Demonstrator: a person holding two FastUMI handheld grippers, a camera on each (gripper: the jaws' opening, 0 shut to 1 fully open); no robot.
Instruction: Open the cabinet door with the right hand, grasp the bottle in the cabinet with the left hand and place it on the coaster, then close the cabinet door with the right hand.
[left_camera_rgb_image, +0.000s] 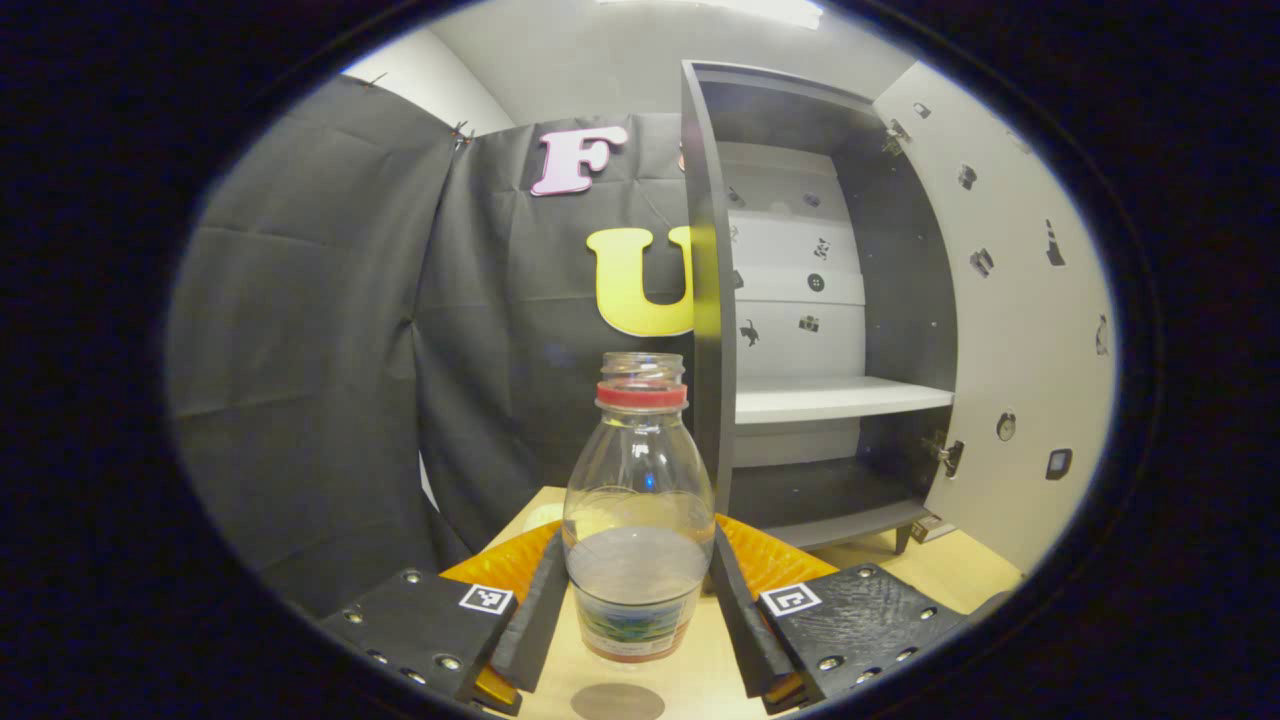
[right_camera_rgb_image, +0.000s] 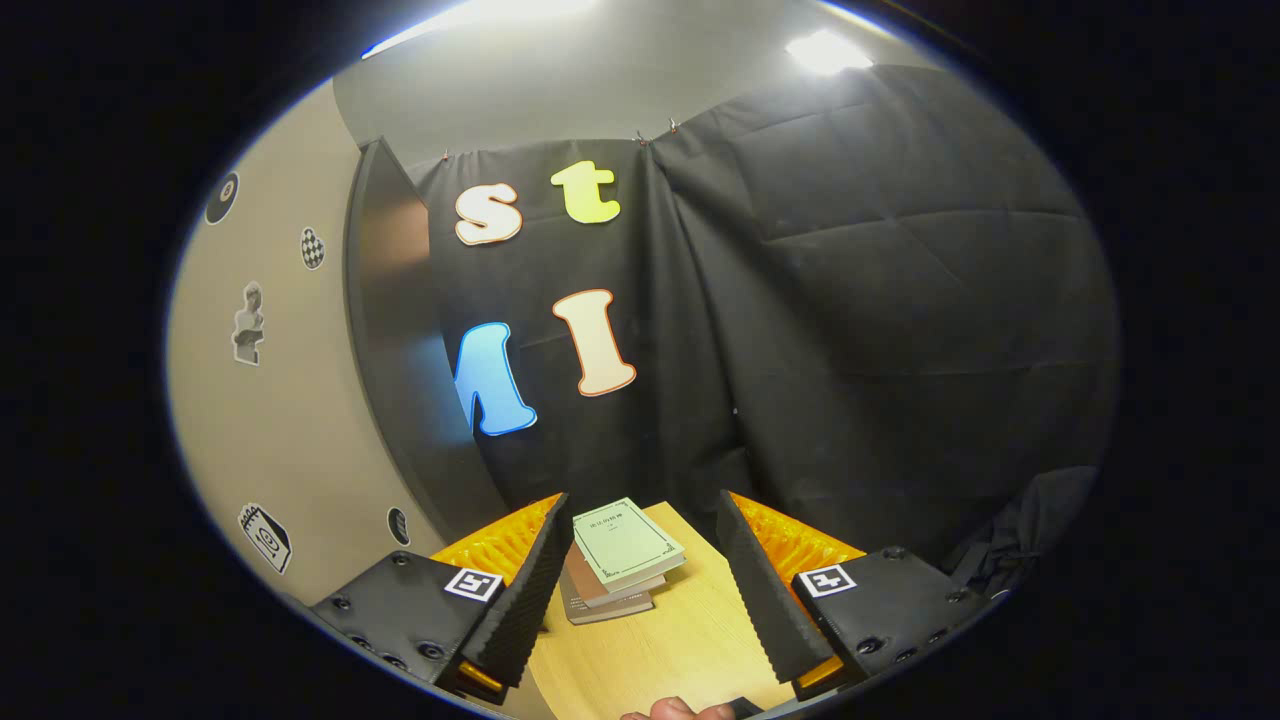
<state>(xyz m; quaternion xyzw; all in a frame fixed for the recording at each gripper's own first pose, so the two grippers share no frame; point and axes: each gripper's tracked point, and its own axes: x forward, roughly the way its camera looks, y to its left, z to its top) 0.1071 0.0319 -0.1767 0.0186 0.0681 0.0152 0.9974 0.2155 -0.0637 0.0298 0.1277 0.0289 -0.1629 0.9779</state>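
The bottle (left_camera_rgb_image: 638, 510) stands upright between the fingers of my left claw (left_camera_rgb_image: 638, 600), both pads pressing its lower sides, so that claw is clenched on it. It is clear, partly filled, with a red ring under an uncapped neck. Whether its base touches the bench (left_camera_rgb_image: 700, 670) I cannot tell. A round grey coaster (left_camera_rgb_image: 617, 702) lies on the bench just nearer than the bottle. Behind it the cabinet (left_camera_rgb_image: 800, 400) stands with its door (left_camera_rgb_image: 1020, 330) swung wide, white shelf bare. My right claw (right_camera_rgb_image: 640, 580) is released, fingers spread above the bench, a small stack of books (right_camera_rgb_image: 618, 560) lying beyond them and the door's stickered face at its left.
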